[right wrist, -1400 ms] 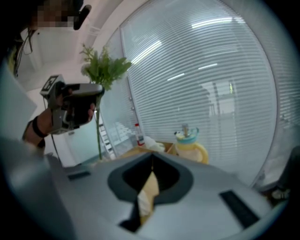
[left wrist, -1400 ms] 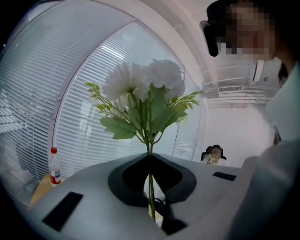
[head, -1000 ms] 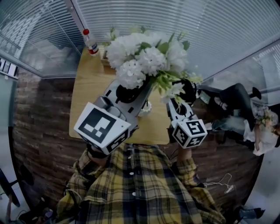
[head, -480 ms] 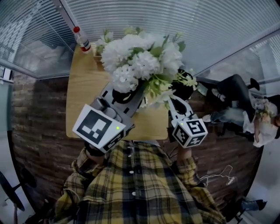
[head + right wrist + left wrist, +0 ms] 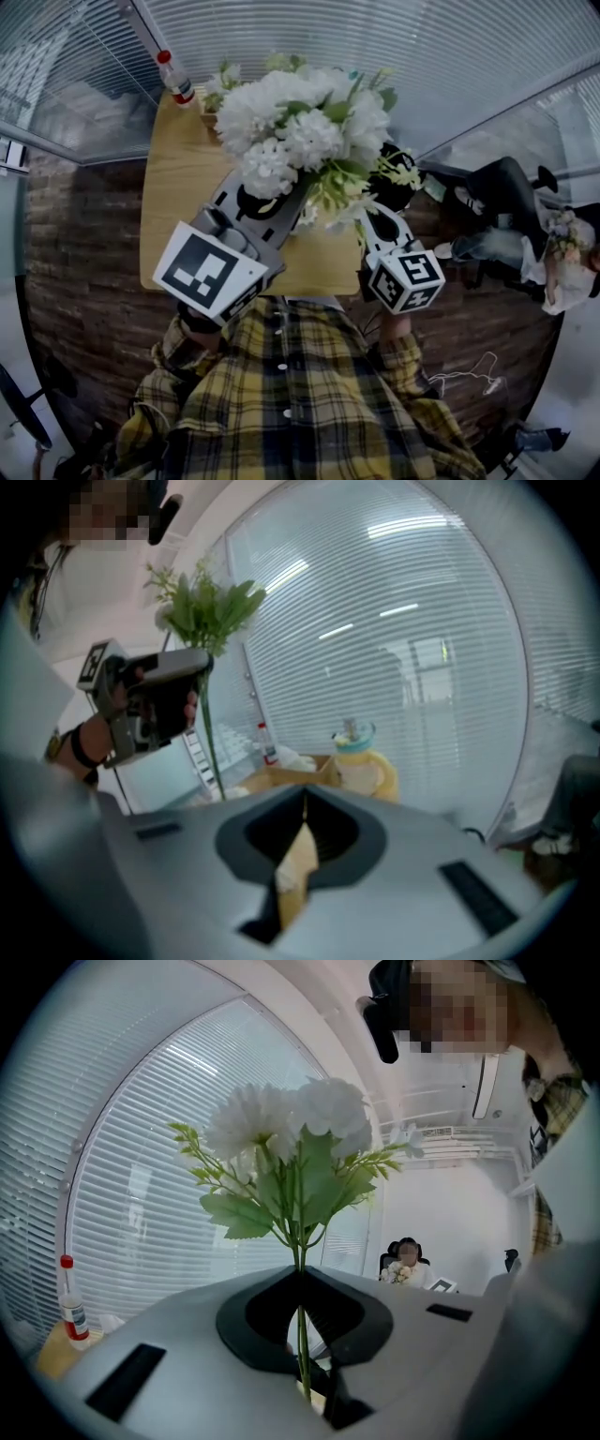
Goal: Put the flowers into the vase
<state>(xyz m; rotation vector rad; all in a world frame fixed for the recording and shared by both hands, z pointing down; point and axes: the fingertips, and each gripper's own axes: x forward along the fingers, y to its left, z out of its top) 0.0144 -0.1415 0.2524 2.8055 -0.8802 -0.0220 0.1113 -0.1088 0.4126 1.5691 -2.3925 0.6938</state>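
A bunch of white flowers (image 5: 300,122) with green leaves stands upright over the wooden table (image 5: 187,216). My left gripper (image 5: 286,192) is shut on its thin green stem (image 5: 302,1354), and the white blooms (image 5: 291,1124) rise above the jaws. In the right gripper view the left gripper (image 5: 202,667) holds the stem at the left. My right gripper (image 5: 398,183) is beside the bunch on the right. Its jaws (image 5: 305,803) meet at the tips with nothing seen between them. A yellow vessel with a pale blue neck (image 5: 364,771), perhaps the vase, stands ahead of it.
A bottle with a red cap (image 5: 175,80) stands at the table's far left corner, against window blinds (image 5: 375,47). Brick-patterned floor (image 5: 84,244) surrounds the table. A seated person (image 5: 506,216) is off to the right.
Both grippers and the bunch have sunk slightly towards the table. The left grip on the stem is unchanged.
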